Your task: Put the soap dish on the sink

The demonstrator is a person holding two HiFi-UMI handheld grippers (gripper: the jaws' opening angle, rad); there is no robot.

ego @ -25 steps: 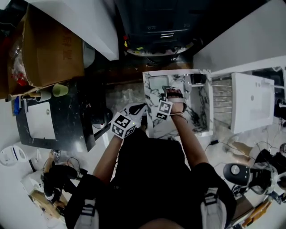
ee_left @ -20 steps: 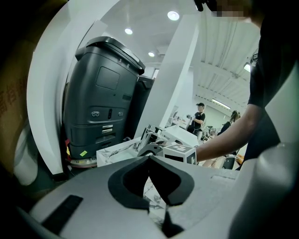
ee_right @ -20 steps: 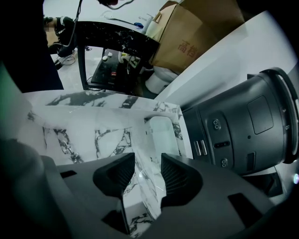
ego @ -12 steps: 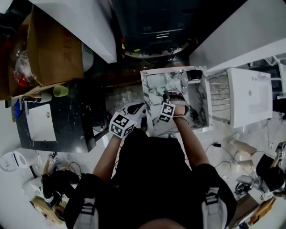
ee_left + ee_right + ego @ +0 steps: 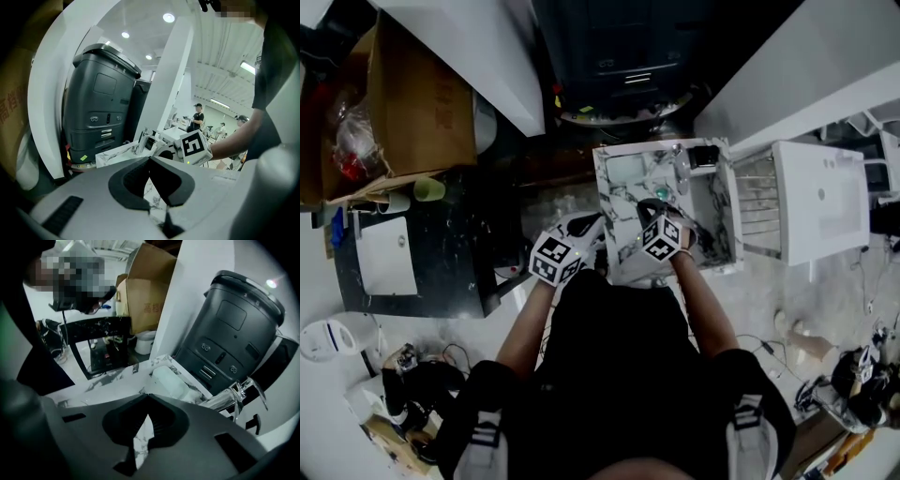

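Observation:
The soap dish (image 5: 628, 171), pale and rectangular, lies on the back left corner of the marble sink top (image 5: 712, 234); it also shows in the right gripper view (image 5: 171, 380). Over the middle of the sink hangs my right gripper (image 5: 652, 211), a little short of the dish and apart from it. Its jaws have just been closing and now stand shut (image 5: 147, 394) with nothing between them. My left gripper (image 5: 584, 228) hovers at the sink's left edge, shut and empty (image 5: 150, 158). The chrome faucet (image 5: 680, 169) stands at the back of the sink.
A tall black bin (image 5: 628, 47) stands behind the sink. A white basin unit (image 5: 820, 202) is to the right, a black table (image 5: 441, 253) with a green cup (image 5: 427, 189) to the left, a cardboard box (image 5: 412, 94) beyond it. Cables litter the floor.
My right gripper has pulled back from the dish towards me and rolled, its marker cube now turned another way. The left gripper has stayed put.

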